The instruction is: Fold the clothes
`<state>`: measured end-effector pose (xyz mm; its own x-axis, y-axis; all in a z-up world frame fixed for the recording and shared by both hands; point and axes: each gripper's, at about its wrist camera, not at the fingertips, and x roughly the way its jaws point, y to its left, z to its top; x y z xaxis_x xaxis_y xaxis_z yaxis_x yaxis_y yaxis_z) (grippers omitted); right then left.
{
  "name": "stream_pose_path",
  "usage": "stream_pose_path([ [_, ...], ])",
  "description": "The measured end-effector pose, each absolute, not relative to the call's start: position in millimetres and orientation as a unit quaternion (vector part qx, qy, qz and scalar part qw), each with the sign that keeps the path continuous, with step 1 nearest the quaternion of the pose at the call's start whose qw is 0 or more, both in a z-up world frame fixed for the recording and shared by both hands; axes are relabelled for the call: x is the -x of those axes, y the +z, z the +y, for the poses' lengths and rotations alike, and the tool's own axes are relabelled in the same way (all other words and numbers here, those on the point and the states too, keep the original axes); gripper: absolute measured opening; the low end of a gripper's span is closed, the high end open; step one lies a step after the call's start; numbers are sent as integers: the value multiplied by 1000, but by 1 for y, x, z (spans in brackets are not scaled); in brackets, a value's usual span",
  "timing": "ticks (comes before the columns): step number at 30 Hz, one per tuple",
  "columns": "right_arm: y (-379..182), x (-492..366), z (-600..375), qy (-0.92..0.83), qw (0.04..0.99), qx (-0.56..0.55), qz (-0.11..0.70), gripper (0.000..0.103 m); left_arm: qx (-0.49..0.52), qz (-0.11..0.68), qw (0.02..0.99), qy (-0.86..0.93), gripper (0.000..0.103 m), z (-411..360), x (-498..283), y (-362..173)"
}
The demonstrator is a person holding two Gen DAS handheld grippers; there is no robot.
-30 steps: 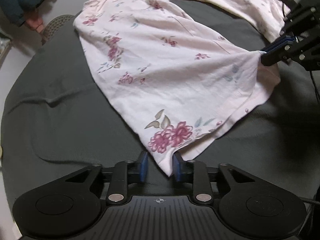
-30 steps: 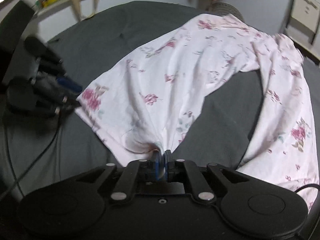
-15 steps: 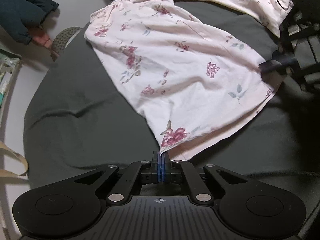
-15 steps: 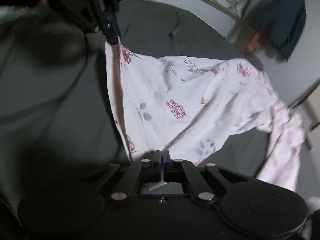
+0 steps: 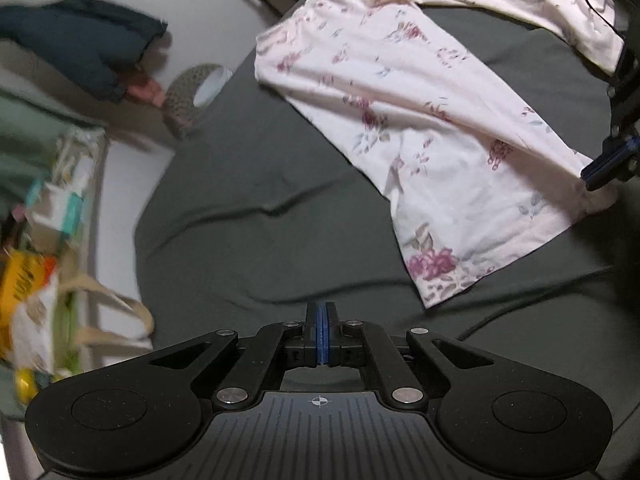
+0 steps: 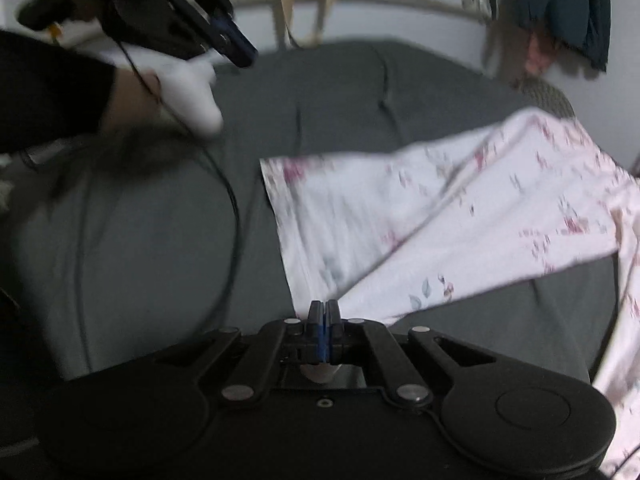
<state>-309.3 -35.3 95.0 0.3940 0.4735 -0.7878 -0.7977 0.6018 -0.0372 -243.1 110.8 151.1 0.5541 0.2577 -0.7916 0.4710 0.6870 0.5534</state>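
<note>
A pale pink floral garment [image 5: 432, 120] lies spread over the dark grey bed cover [image 5: 248, 184]. My left gripper [image 5: 321, 312] is shut with nothing between its pads; the garment's near hem corner [image 5: 430, 300] lies on the cover to its right, apart from it. My right gripper [image 6: 324, 310] is shut on the garment's [image 6: 460, 216] other hem corner, and cloth rises from its pads. From the left wrist view, the right gripper [image 5: 606, 168] pinches that raised edge at far right. In the right wrist view, a white-gloved hand [image 6: 192, 96] holds the left gripper [image 6: 236, 50] at upper left.
A black cable [image 6: 232, 216] trails across the cover beside the garment. Past the bed's left edge are bags and boxes [image 5: 44, 240], a dark blue garment [image 5: 80, 44] and a woven basket [image 5: 188, 96]. Bare cover stretches left of the pink garment.
The left gripper held the near hem corner half a second ago; that corner now lies on the cover and the gripper has swung left of it. The right gripper kept its hold and swung round.
</note>
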Motion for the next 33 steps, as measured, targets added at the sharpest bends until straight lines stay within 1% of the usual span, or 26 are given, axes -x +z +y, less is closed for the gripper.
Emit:
stream_pose_path([
  [4,88,313,-48,368,804,262,387,2,-329,496,793,-134,2,112,242,128],
  [5,86,312,-49,363,803,268,390,2,-324,506,787,-144,5,111,240,123],
  [6,85,311,-50,358,801,274,395,2,-318,512,783,-150,15,110,238,118],
  [7,84,310,-50,355,797,277,402,2,-314,513,784,-151,21,109,237,115],
  [8,82,310,-49,353,793,281,409,3,-313,510,787,-150,41,108,237,112],
  [9,80,310,-49,352,790,285,414,3,-311,504,792,-146,68,108,235,110],
  [10,80,311,-48,354,788,286,414,3,-304,495,802,-139,77,109,234,110],
  [11,80,312,-47,357,787,287,414,3,-289,487,813,-136,83,112,235,112],
  [13,81,314,-46,361,786,283,414,4,-229,499,825,-138,83,121,230,112],
  [16,86,314,-48,367,788,267,415,5,-135,534,825,-127,83,135,219,101],
  [18,88,312,-49,368,790,254,420,6,-99,546,824,-114,83,140,217,92],
  [20,90,309,-51,368,791,241,425,8,-32,555,824,-107,82,149,213,85],
  [22,89,306,-53,366,792,234,428,11,56,563,819,-96,69,160,210,78],
  [24,88,305,-55,365,793,233,429,13,95,579,805,-81,37,164,209,69],
  [25,87,305,-56,365,792,233,430,13,105,587,799,-74,31,163,210,64],
  [26,87,305,-56,366,791,234,430,14,112,593,795,-70,19,163,211,59],
  [27,86,305,-57,366,791,234,431,14,113,594,793,-70,3,162,213,57],
  [30,85,305,-57,367,791,236,430,17,113,584,802,-52,1,162,219,59],
  [33,87,305,-59,364,794,235,427,19,113,574,811,-23,0,167,223,74],
])
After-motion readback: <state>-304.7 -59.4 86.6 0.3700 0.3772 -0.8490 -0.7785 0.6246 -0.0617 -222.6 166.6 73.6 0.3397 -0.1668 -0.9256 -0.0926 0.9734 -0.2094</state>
